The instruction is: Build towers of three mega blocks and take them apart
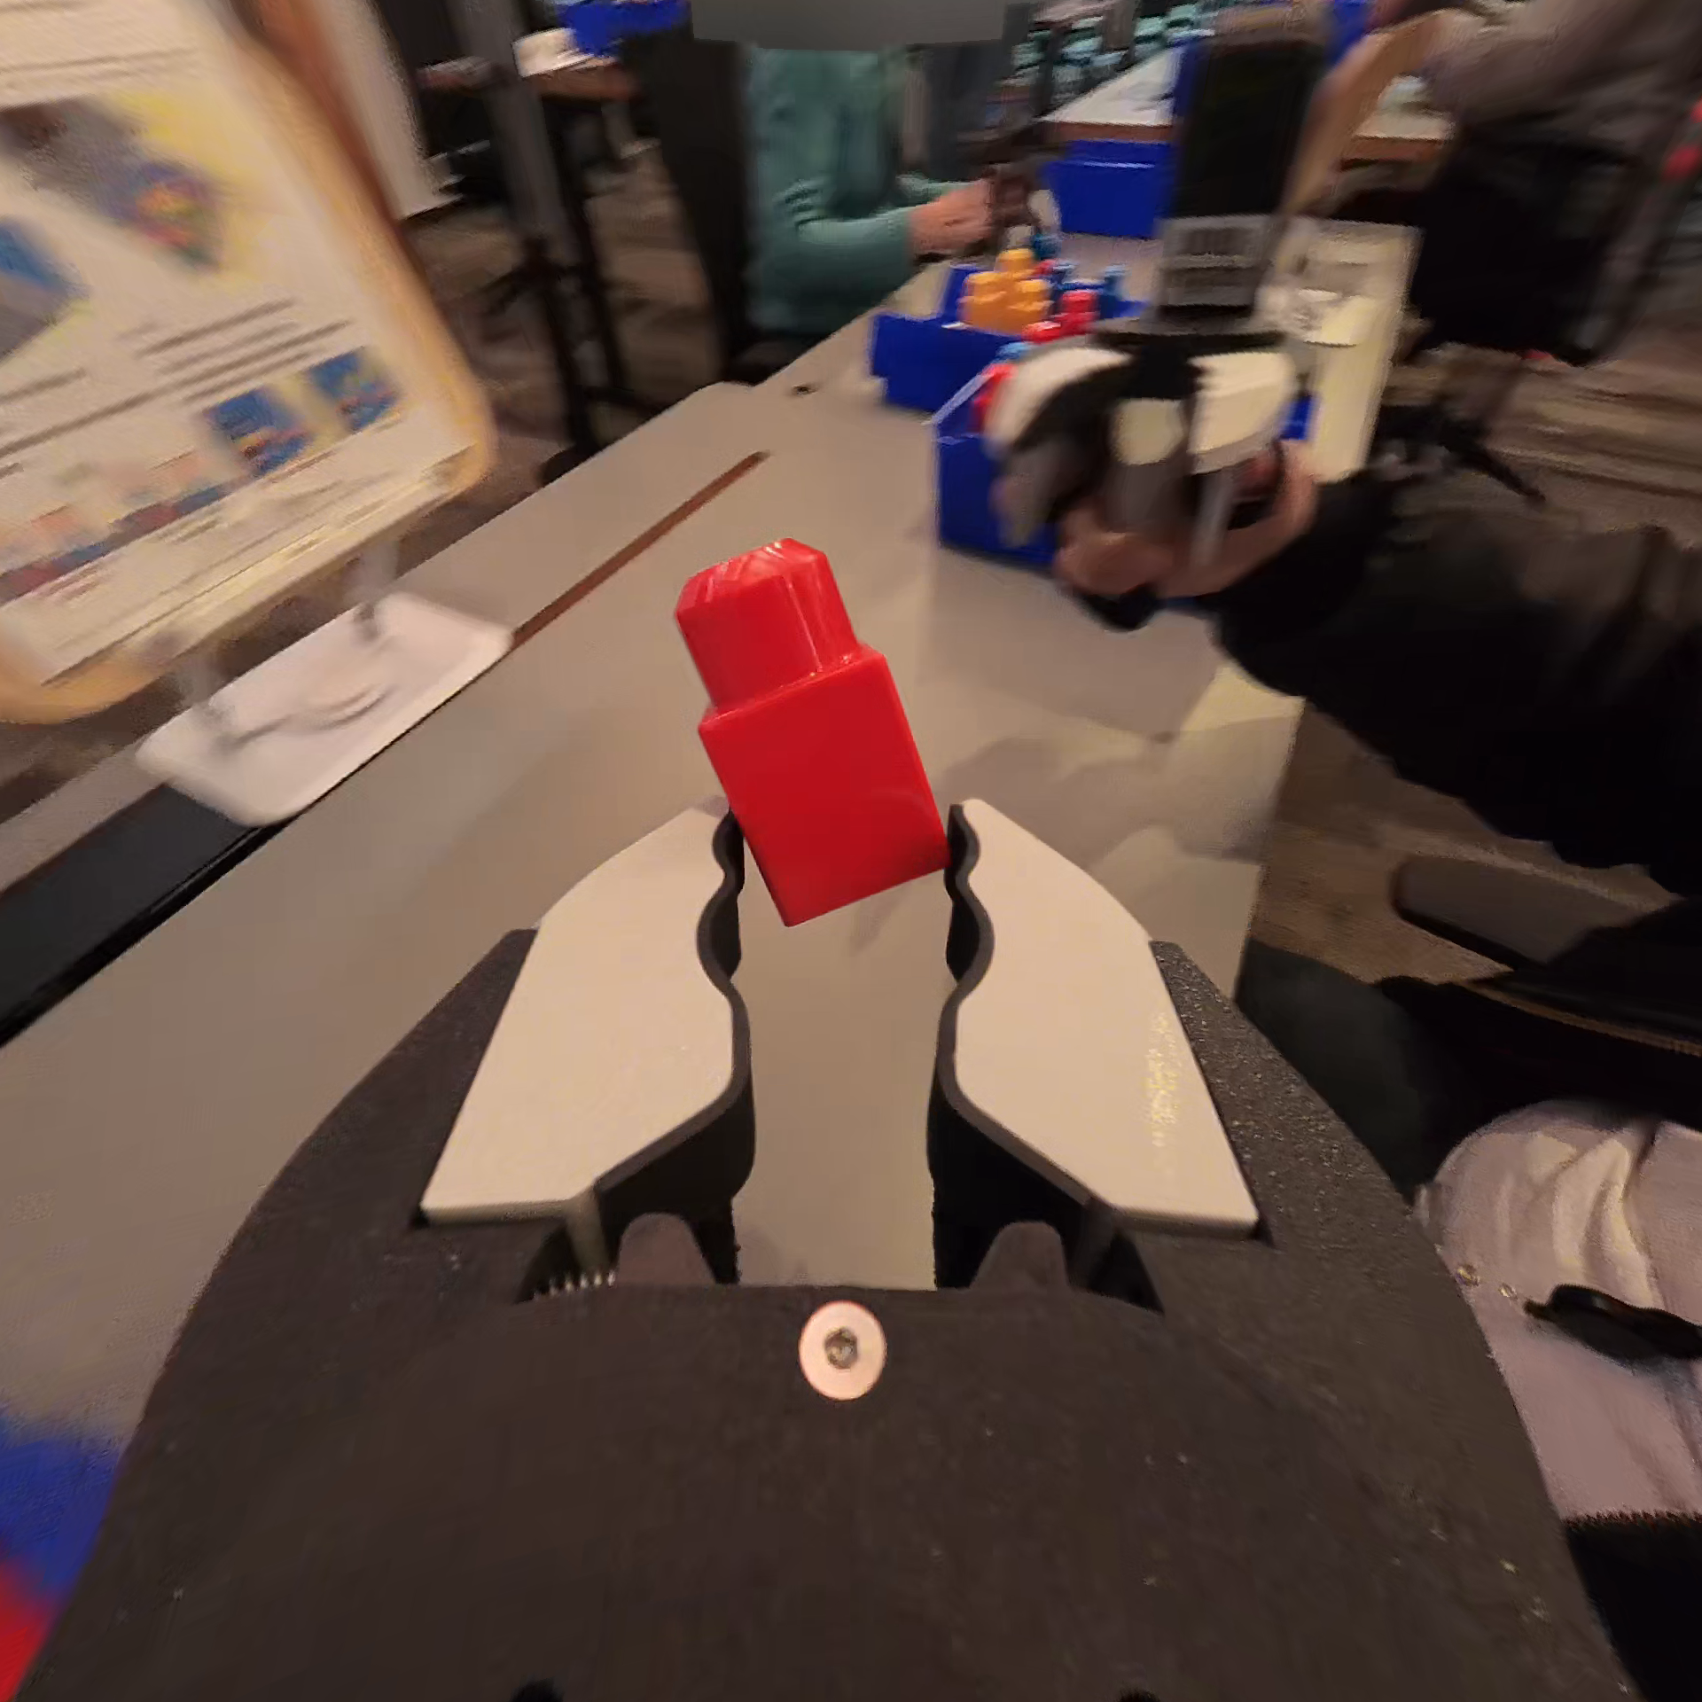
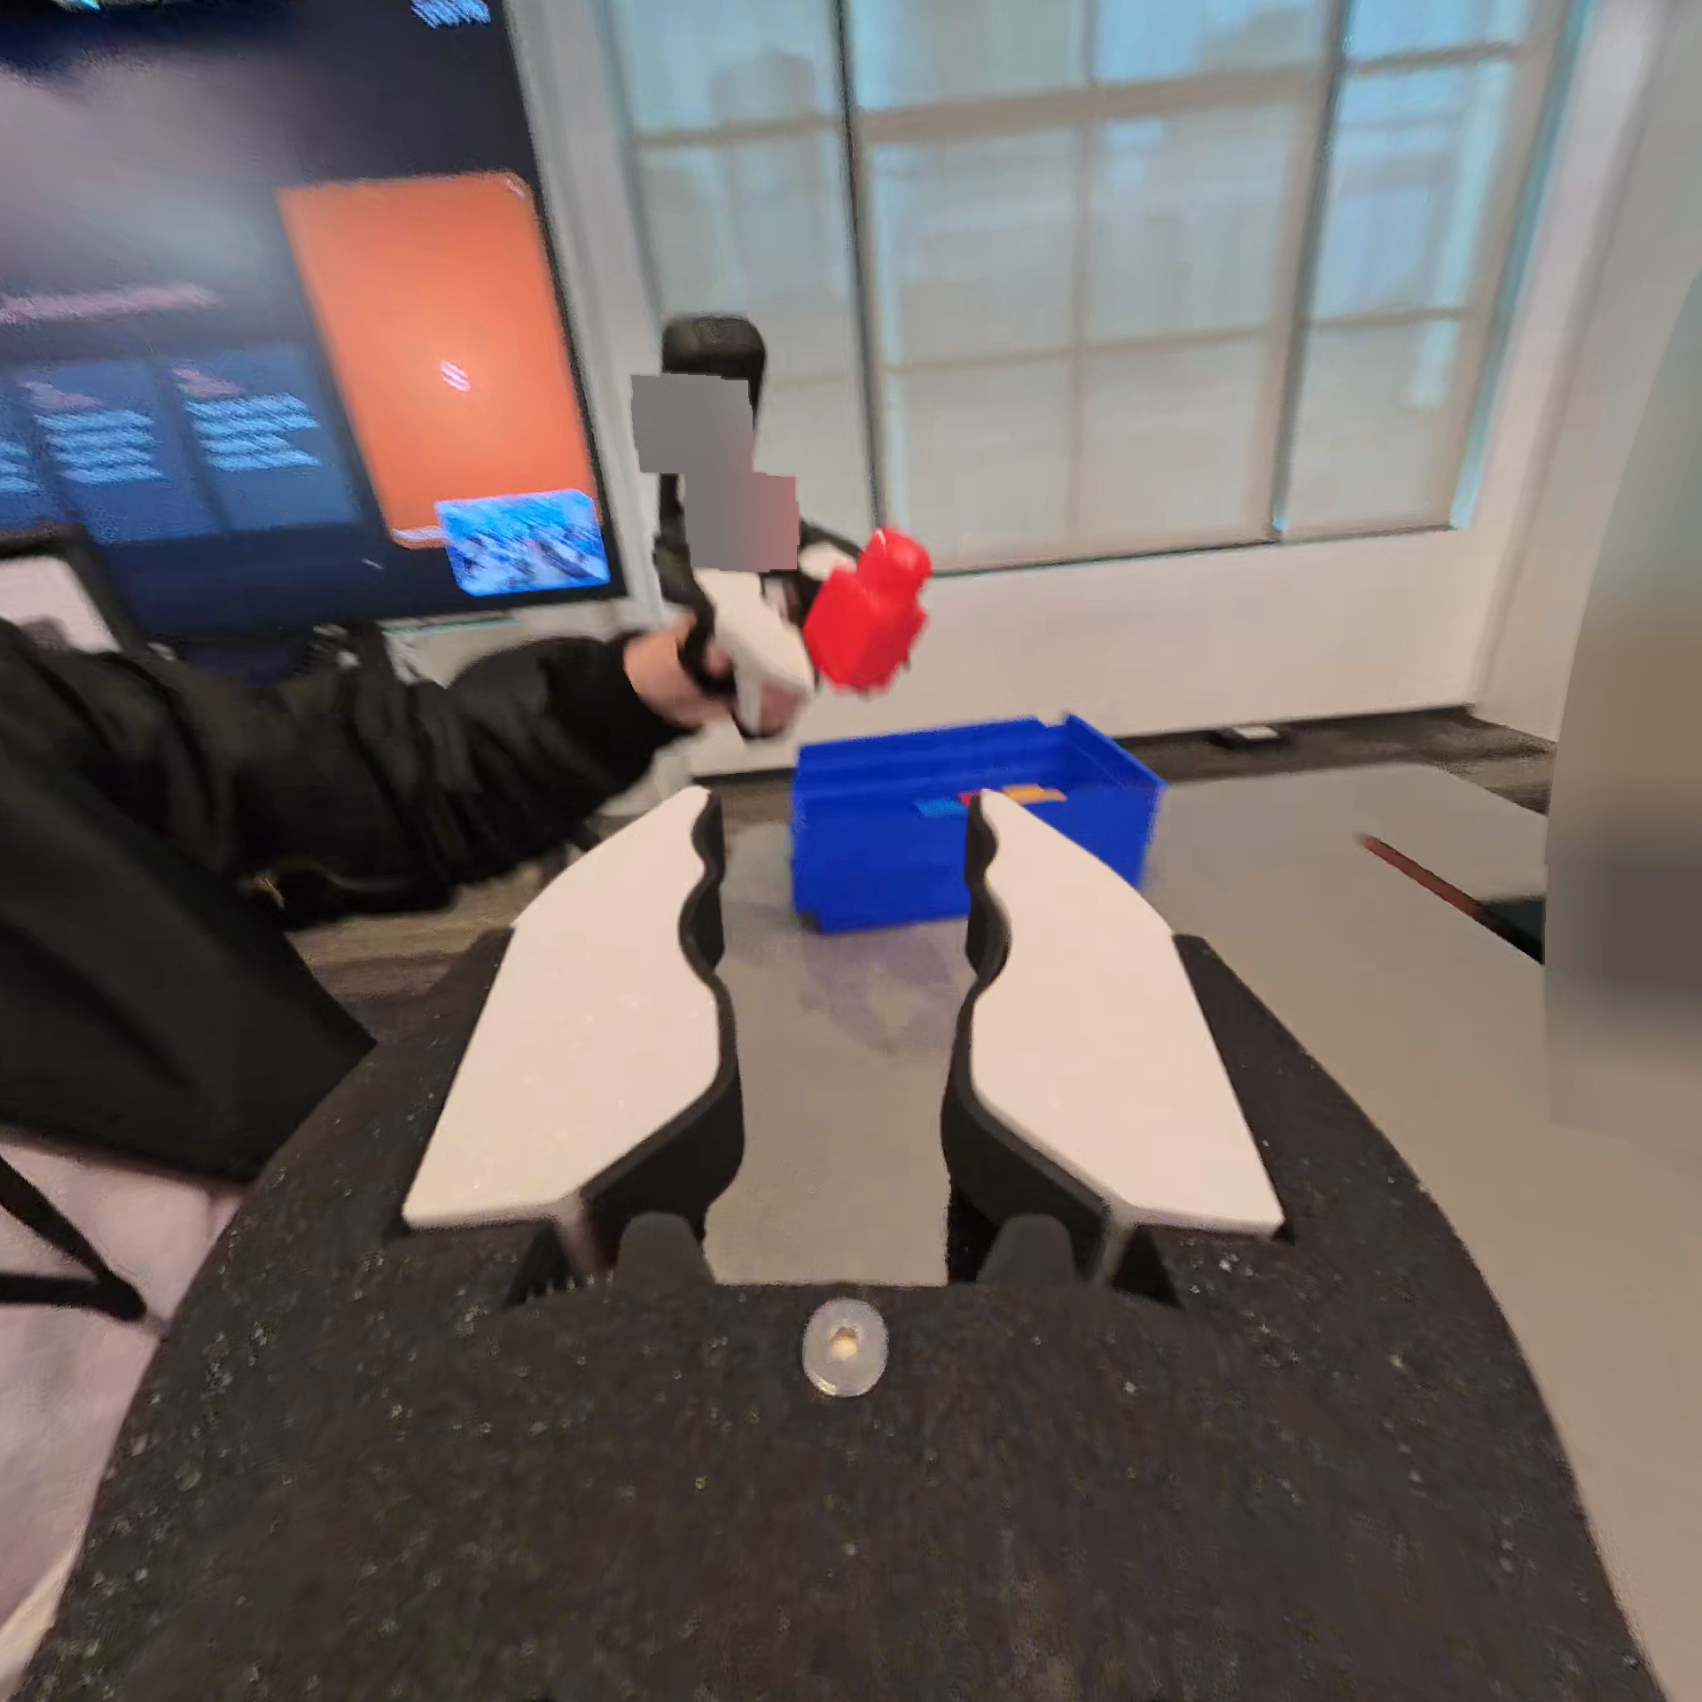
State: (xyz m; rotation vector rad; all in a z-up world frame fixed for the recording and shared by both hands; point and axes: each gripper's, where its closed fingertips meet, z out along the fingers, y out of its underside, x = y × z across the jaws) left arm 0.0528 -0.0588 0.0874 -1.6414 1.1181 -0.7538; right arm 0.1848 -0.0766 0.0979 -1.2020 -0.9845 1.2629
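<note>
An office-like workroom: long grey tables (image 1: 571, 645), blue block bins (image 2: 884, 856), large wall screen (image 2: 276, 368), gridded windows (image 2: 1105, 276).

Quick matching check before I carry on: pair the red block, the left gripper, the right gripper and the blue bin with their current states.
Things:
1. red block
2. left gripper
3. right gripper
4. blue bin

States:
A. open, nothing between its fingers
B. resting on the grey table, blocks inside
C. held tilted in the air
D. shut on a block

Pairs: 1-C, 2-D, 3-A, 4-B
</note>
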